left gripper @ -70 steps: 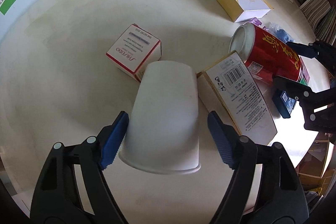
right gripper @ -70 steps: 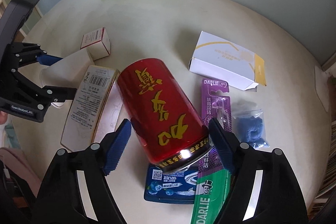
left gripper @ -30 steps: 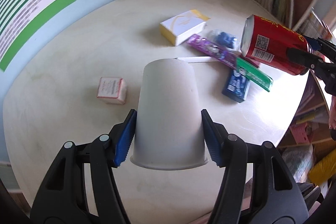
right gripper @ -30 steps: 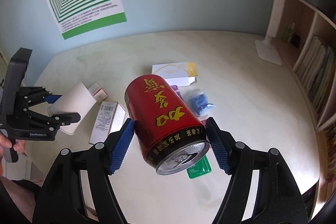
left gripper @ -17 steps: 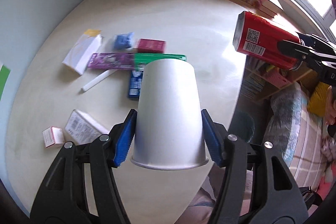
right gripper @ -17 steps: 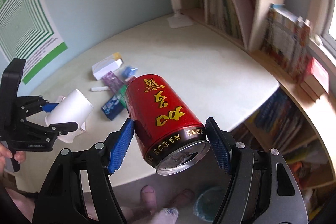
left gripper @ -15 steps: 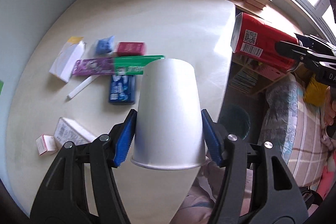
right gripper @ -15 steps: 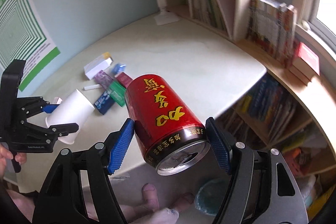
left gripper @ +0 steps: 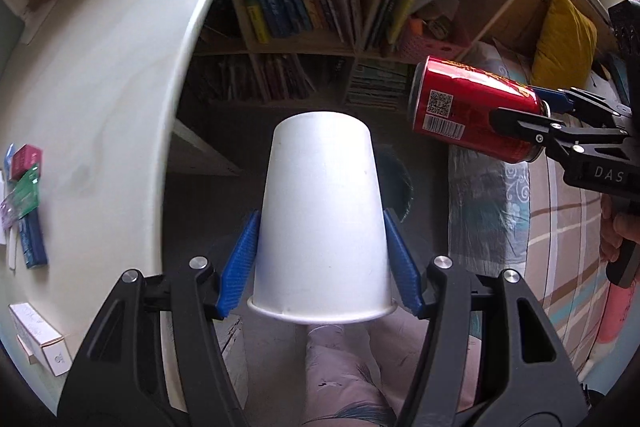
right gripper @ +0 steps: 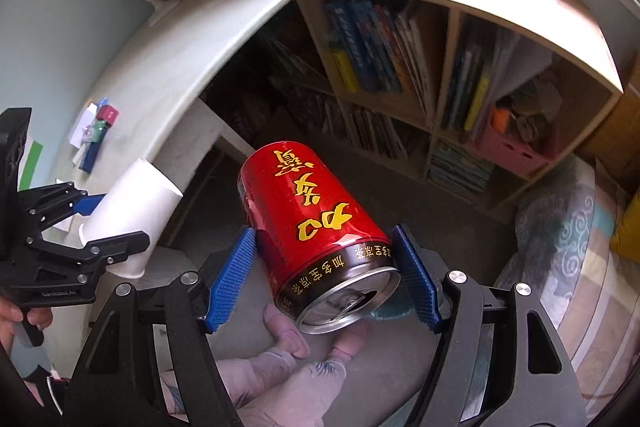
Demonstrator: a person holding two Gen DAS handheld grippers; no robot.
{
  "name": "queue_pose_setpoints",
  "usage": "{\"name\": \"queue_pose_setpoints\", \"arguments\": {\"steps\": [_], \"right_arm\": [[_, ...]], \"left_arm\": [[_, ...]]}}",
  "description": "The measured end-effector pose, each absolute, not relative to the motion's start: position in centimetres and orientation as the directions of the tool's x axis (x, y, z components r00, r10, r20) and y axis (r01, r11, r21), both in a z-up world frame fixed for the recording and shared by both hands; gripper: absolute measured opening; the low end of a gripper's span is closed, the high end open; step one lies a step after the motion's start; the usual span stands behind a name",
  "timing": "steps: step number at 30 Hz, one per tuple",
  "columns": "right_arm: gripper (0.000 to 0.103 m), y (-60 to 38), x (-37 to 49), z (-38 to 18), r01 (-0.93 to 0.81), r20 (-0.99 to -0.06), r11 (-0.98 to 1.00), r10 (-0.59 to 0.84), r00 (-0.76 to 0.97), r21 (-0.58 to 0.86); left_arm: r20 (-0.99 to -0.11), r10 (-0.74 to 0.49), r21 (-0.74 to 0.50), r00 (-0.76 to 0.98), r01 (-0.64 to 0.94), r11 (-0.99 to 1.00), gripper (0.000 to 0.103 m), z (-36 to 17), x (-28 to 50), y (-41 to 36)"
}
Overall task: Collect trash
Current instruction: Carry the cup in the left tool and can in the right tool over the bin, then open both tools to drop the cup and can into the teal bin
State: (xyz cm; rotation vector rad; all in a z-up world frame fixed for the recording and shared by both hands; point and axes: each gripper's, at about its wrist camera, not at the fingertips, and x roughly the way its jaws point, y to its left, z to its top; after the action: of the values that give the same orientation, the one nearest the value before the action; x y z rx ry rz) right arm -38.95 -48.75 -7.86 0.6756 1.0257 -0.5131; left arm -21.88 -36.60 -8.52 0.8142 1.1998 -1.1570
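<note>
My left gripper [left gripper: 320, 263] is pinching a white paper cup [left gripper: 320, 215] near its rim, the blue pads [left gripper: 240, 263] pressing on both sides, the cup's closed bottom pointing away from me. My right gripper [right gripper: 322, 275] is clamping a red can [right gripper: 316, 223] by its top end, the opened lid facing the camera.

Both grips are looking just as they did a second ago; what is differing is everything behind them. A second ago both things were hanging above the table [left gripper: 100, 87], with the leftover packets spread right under them. Now I am holding both beyond the table's rounded edge, above the dark floor [left gripper: 224, 203], and both grippers are pointing steeply downward. The table is lying off to the left, with the packets [left gripper: 24, 203] and a small white box [left gripper: 40, 339] sitting on it well away from the cup.

A bookshelf [right gripper: 400, 67] packed with books is filling the background, where the wall and its green poster stood earlier. Past the cup's right side a dark round shape [left gripper: 394, 179] is showing on the floor; I cannot tell what it is. My feet [right gripper: 280, 363] are showing below the can, and a patterned bed [left gripper: 560, 227] is lying at the right.
</note>
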Motion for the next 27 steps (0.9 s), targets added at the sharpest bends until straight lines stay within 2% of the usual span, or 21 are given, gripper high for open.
{"name": "queue_pose_setpoints", "arguments": {"steps": [9, 16, 21, 23, 24, 26, 27], "right_arm": [[0.071, -51.5, -45.2, -16.1, 0.773, -0.925, 0.555, -0.014, 0.379, 0.308], [0.071, -52.8, -46.6, -24.3, 0.83, -0.933, 0.439, 0.06, 0.354, 0.343], [0.071, -53.8, -47.2, -29.0, 0.852, -0.925, 0.362, 0.112, 0.364, 0.379], [0.073, -54.2, -47.3, -30.4, 0.852, -0.917, 0.338, 0.131, 0.377, 0.399], [0.074, -54.3, -47.2, -30.9, 0.853, -0.914, 0.327, 0.139, 0.381, 0.405], [0.085, -54.7, -47.2, -31.6, 0.856, -0.911, 0.311, 0.146, 0.387, 0.413], [0.089, -54.8, -47.2, -31.7, 0.858, -0.913, 0.31, 0.14, 0.384, 0.409]], "left_arm": [[-0.994, -0.084, -0.081, -0.072, 0.99, 0.114, 0.058, -18.0, -28.4, -42.2], [-0.995, 0.035, -0.095, -0.097, 0.994, 0.048, 0.059, -25.0, -30.6, -44.6], [-0.994, 0.075, -0.083, -0.083, 0.997, 0.005, 0.061, -29.1, -31.6, -45.8], [-0.991, 0.104, -0.087, -0.086, 0.996, -0.007, 0.063, -30.9, -31.9, -46.2], [-0.989, 0.114, -0.091, -0.089, 0.996, -0.007, 0.073, -31.5, -32.1, -46.4], [-0.991, 0.121, -0.052, -0.05, 0.999, -0.014, 0.089, -32.4, -32.2, -46.6], [-0.993, 0.119, -0.031, -0.028, 0.999, -0.018, 0.091, -32.6, -32.3, -46.8]]}}
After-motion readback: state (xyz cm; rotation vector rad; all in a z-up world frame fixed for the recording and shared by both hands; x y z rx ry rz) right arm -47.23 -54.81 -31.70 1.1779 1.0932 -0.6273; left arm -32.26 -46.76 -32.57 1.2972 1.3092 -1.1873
